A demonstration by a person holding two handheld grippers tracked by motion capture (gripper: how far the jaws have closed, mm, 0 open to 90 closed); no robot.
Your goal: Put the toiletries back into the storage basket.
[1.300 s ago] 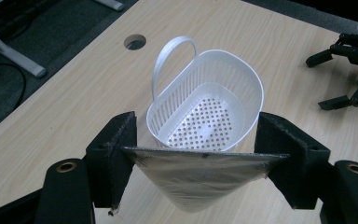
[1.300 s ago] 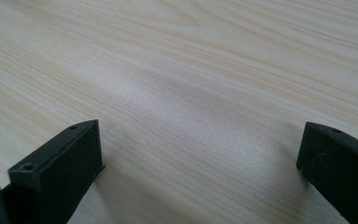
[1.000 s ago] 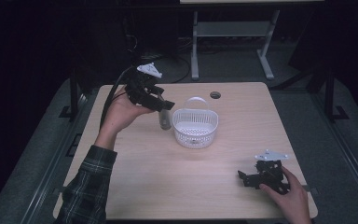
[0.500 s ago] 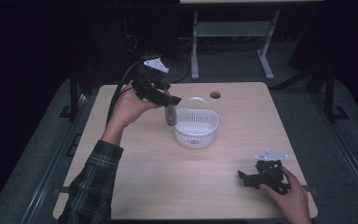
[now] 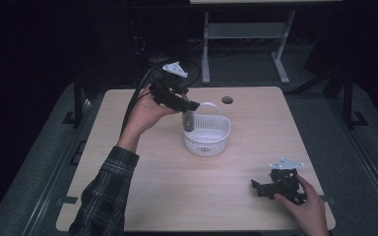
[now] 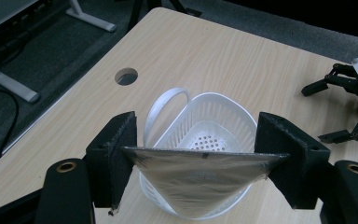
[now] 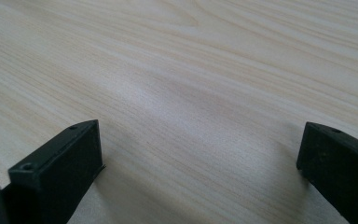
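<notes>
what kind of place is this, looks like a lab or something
Probably a lab or workshop set up for recording, not a home. A bare wooden table with a cable hole stands on grey carpet, a metal stand behind it, and the surroundings are kept dark.

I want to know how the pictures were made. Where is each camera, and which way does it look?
High view: sits above the table's near side, looks forward and down; both forearms show, with the left gripper and right gripper.
Left gripper view: rides the left gripper, looks down into the white basket; its jaws pinch a silvery pouch.
Right gripper view: rides the right gripper, looks along bare wood; its jaws stand apart.
Shared: the high and left gripper views both show the basket.
</notes>
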